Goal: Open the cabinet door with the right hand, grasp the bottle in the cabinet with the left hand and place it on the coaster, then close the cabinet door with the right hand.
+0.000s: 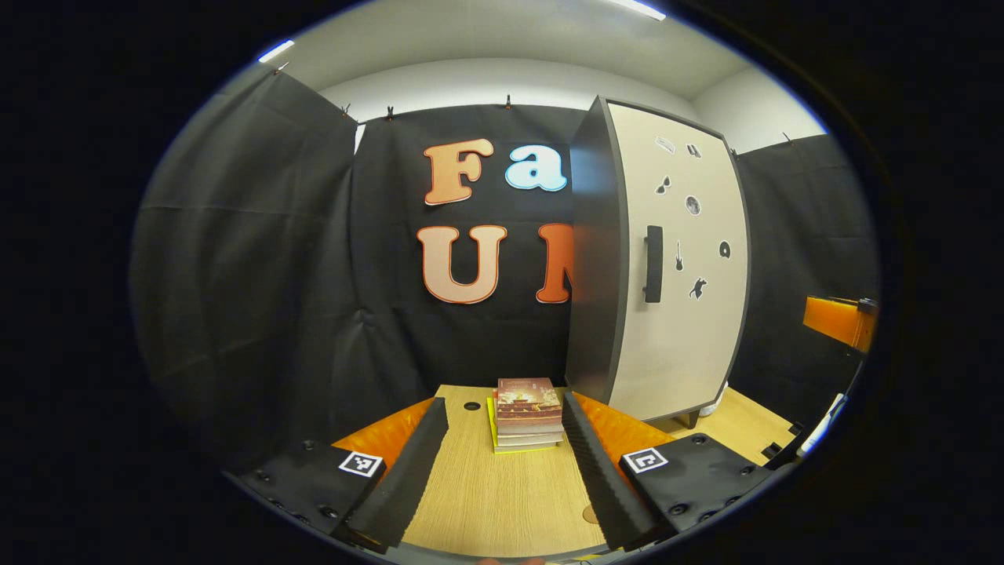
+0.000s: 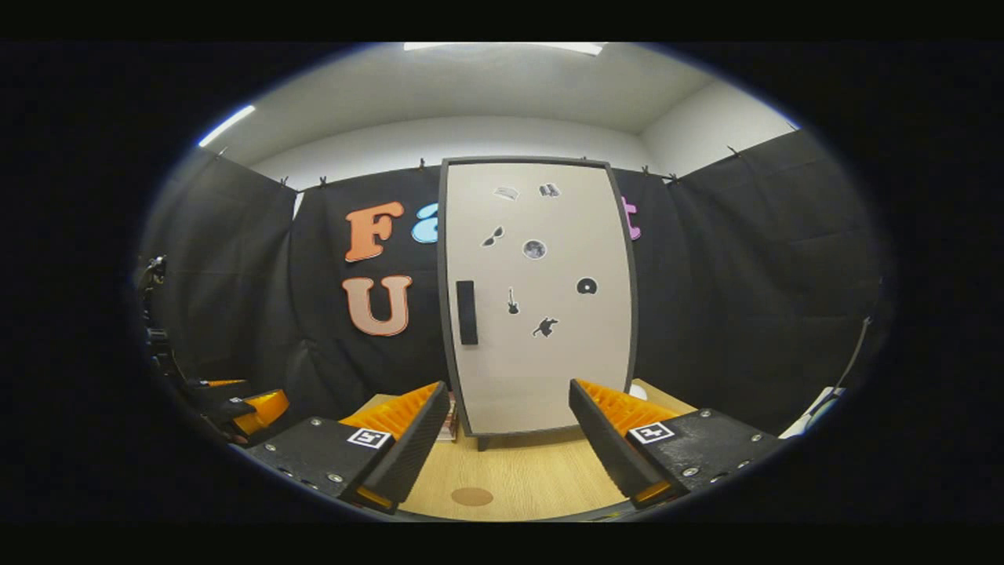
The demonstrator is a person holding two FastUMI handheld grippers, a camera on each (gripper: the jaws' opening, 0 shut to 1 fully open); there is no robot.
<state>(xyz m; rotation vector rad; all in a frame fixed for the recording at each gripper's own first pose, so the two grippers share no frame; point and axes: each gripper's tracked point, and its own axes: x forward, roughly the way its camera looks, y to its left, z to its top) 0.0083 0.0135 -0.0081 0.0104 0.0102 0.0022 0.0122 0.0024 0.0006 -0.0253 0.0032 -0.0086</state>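
Observation:
A tall cabinet [image 2: 549,369] with a pale door and dark frame stands on the wooden table [image 2: 518,479], its door closed, so the inside is hidden. A black vertical handle [image 2: 467,312] sits on the door's left side. My right gripper [image 2: 508,388] is open, facing the door from a short way off. A small round brown coaster [image 2: 471,496] lies on the table between its fingers. My left gripper [image 1: 503,408] is open over the table, left of the cabinet [image 1: 674,314] and its handle [image 1: 652,263]. The coaster's edge [image 1: 590,514] shows by its right finger.
A stack of books [image 1: 528,412] lies on the table [image 1: 486,502] ahead of the left gripper, just left of the cabinet. Black cloth walls close in the booth on all sides. The other gripper's orange body [image 1: 839,322] shows far right, and the left one [image 2: 255,408] far left.

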